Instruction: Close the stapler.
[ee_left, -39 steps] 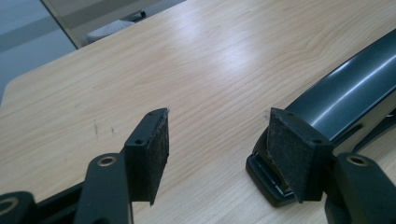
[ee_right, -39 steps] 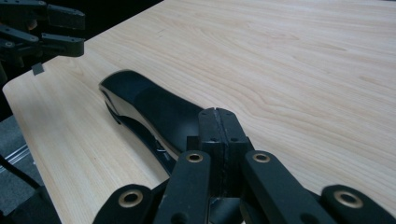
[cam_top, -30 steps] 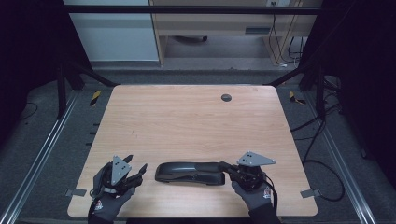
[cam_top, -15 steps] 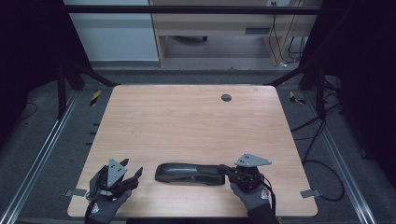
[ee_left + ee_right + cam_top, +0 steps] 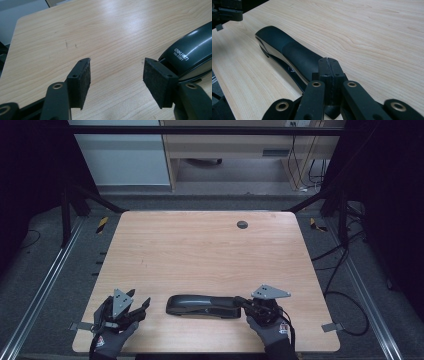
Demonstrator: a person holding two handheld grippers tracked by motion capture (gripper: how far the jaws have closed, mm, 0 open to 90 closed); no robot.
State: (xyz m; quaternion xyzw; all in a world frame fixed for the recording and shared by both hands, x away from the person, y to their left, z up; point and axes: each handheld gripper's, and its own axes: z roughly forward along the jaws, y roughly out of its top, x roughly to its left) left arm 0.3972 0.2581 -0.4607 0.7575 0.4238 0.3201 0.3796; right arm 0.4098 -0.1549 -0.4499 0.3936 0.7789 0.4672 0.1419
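Observation:
A long black stapler [image 5: 202, 306] lies flat near the front edge of the wooden table [image 5: 200, 250], its length running left to right. My left gripper [image 5: 141, 299] stands open just left of it, with bare wood between the pads. In the left gripper view [image 5: 116, 72] the stapler's nose [image 5: 192, 52] sits beside and behind the right-hand jaw. My right gripper [image 5: 237, 300] is shut, pads pressed together, with its tip at the stapler's right end. In the right gripper view [image 5: 329, 61] the closed tip rests over the stapler's rear [image 5: 287, 47], nothing between the pads.
A round cable hole [image 5: 242, 224] sits at the table's far right. Metal rails and dark posts flank the table, and cables [image 5: 345, 265] trail on the floor to the right. A wooden cabinet [image 5: 225, 150] stands behind. The left gripper [image 5: 227, 12] shows far off in the right gripper view.

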